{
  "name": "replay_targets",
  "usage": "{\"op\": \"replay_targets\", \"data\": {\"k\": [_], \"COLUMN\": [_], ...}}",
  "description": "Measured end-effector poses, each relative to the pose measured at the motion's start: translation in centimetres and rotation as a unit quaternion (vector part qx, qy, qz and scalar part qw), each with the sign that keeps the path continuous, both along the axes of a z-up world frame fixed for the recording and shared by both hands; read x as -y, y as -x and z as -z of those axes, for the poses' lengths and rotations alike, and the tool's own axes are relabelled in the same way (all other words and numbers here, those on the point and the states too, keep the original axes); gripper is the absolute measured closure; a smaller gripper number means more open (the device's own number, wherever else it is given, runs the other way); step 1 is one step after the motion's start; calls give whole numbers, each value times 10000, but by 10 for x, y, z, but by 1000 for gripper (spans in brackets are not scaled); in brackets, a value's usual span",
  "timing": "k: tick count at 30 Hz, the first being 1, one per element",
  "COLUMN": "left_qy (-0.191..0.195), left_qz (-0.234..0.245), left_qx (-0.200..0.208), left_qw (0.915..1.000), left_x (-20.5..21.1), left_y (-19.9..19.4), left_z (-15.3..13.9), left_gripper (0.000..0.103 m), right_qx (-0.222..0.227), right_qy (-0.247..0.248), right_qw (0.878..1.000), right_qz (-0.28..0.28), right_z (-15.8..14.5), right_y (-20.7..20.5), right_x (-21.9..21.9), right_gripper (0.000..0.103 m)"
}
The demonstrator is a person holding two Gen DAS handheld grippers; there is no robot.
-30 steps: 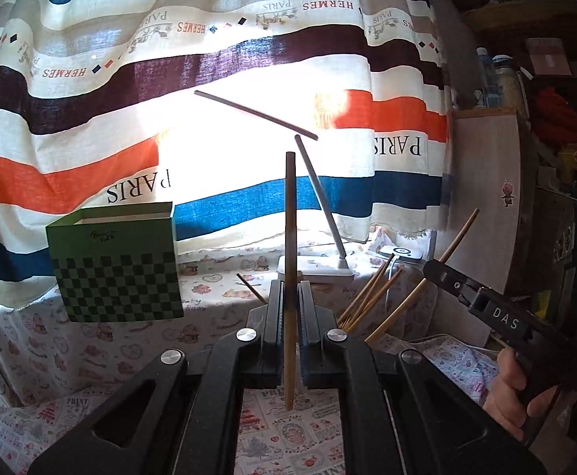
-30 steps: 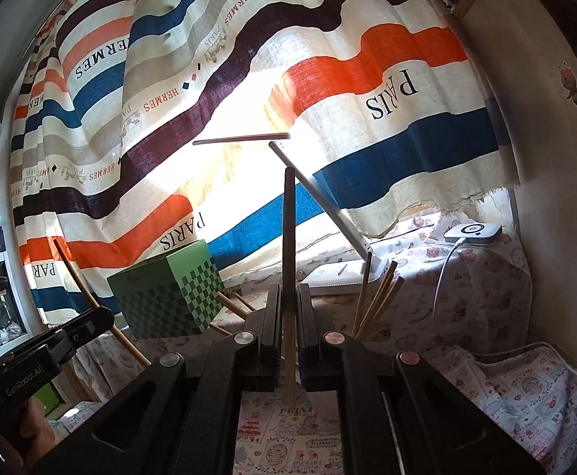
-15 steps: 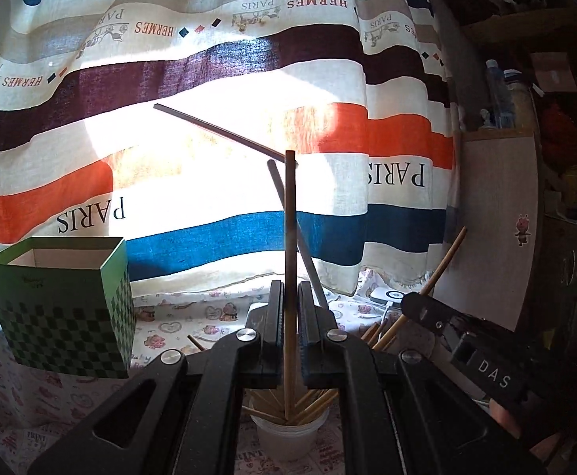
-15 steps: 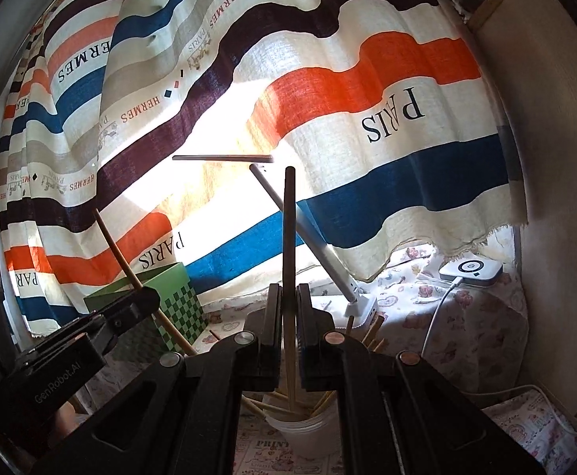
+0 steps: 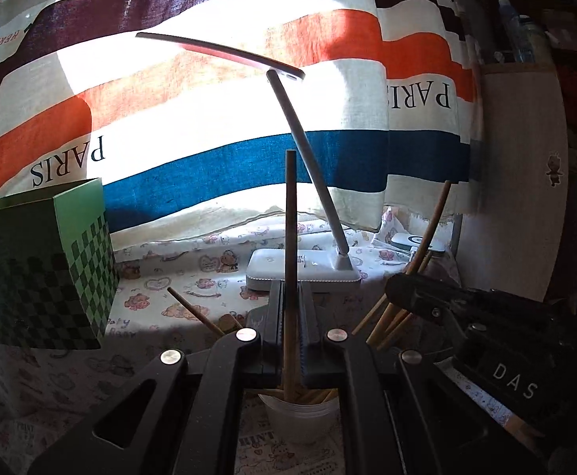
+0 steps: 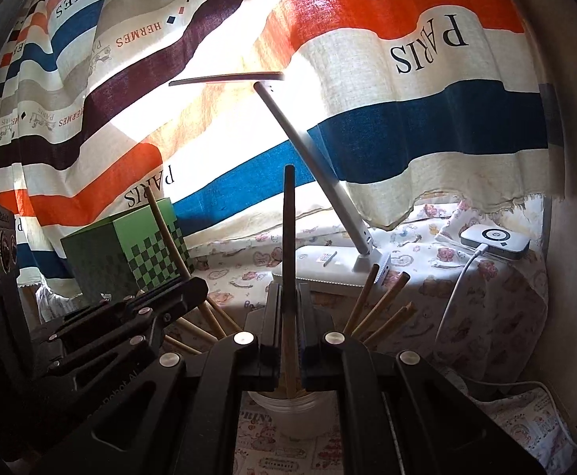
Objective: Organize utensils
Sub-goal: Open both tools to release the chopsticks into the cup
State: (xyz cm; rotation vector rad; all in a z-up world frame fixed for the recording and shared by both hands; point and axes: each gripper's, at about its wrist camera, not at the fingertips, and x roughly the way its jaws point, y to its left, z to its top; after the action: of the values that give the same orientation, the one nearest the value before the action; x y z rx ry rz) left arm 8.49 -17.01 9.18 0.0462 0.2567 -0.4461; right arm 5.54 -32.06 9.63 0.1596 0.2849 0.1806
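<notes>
- The left gripper point(image 5: 290, 336) is clamped on one upright wooden chopstick point(image 5: 290, 237), pinched near its lower part, so most of the shaft stands above the jaws.
- The right gripper point(image 6: 289, 336) is likewise closed on its own chopstick point(image 6: 289, 245), also held near vertical.
- Just below each pair of jaws sits the translucent plastic cup point(image 5: 302, 415), on the printed tablecloth point(image 5: 193, 301). It already holds a fan of chopsticks, and in both wrist views the lower tip of the held stick appears to reach the cup's mouth.
- In my judgement the step in hand is lowering both sticks into the cup; much of the sorting looks done, given the bundle already inside.
- To do it well: keep each stick upright and centred over the opening, and let the tip pass below the rim before letting go, or it may tip out.
- The two grippers sit close together, the right one showing beside the left in the left wrist view point(image 5: 466, 316). Releasing one at a time would avoid the sticks or fingers knocking together.
- The cup looks light and the leaning sticks point(image 6: 383, 304) crowd its rim, so a sideways nudge could topple it; aim for a gap between them.
- Further back stand a green checkered box point(image 5: 39, 269) to the left and a white desk lamp point(image 5: 304, 273) behind the cup, neither in the way.
- Beyond hangs a striped curtain point(image 5: 248, 166).
</notes>
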Motion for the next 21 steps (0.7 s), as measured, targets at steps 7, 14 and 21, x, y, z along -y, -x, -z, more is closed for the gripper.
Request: {"op": "replay_targets", "data": {"k": [7,14,21], "left_qy": [169,61,187], "left_qz": [47,32,-73], "left_qx": [-232,-208,27], "left_qw": [9996,9998,9998], "left_x": [-10,-17,-35], "left_y": [-10,-14,-1], "left_z": [4,3,-10], "left_gripper": [97,96,54], "right_qx": [-408,-656,-553], "right_qy": [-103,-224,-190], "right_qw": [9990,9975,9983], "right_qz": [-121,-155,-79], "right_z": [18,30,28], "right_y": [-17,-30,-25], "right_x": [0,4,6], "right_gripper": [96,96,91]}}
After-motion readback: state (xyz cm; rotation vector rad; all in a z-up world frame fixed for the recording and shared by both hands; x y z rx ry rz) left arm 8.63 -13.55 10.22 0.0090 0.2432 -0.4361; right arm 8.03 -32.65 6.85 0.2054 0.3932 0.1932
